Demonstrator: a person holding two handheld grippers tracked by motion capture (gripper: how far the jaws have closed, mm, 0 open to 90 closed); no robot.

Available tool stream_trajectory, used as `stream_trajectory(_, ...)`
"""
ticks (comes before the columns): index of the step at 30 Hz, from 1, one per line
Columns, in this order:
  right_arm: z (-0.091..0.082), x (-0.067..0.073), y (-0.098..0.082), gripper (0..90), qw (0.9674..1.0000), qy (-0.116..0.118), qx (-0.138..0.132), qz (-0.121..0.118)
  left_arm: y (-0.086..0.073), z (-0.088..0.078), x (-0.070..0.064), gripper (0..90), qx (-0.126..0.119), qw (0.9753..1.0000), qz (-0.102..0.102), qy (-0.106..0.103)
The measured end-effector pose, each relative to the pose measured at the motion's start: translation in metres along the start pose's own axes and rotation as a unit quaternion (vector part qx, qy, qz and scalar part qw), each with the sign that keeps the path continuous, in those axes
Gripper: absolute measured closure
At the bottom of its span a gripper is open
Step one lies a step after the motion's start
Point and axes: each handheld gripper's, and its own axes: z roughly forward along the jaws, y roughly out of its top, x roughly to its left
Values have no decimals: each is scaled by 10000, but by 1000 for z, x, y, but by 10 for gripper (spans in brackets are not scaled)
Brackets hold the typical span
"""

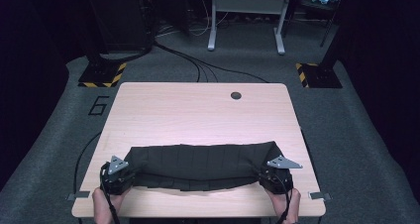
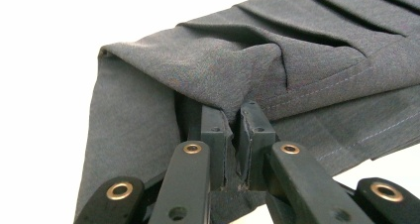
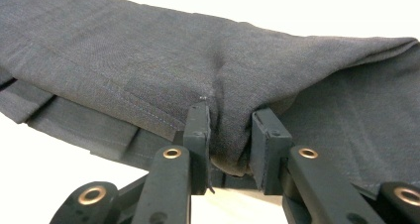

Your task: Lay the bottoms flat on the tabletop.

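The dark cloth point(image 1: 198, 164) is lying along the counter's point(image 1: 198, 110) near edge, the left gripper point(image 1: 119, 172) and right gripper point(image 1: 270, 172) clenching its ends; the gripper views are showing pleats and stitching pinched between jaws

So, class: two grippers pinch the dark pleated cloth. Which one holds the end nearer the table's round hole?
The right gripper: its end of the dark pleated cloth lies on the same side as the round hole; the left gripper holds the far end.

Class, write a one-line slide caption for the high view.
Left gripper and right gripper pinch opposite ends of a dark pleated garment on the table.
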Motion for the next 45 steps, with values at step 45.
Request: stream_trajectory(45,22,-31,98,733,9997,-144,-44,-181,83,16,32,837,-169,9998,62,-82)
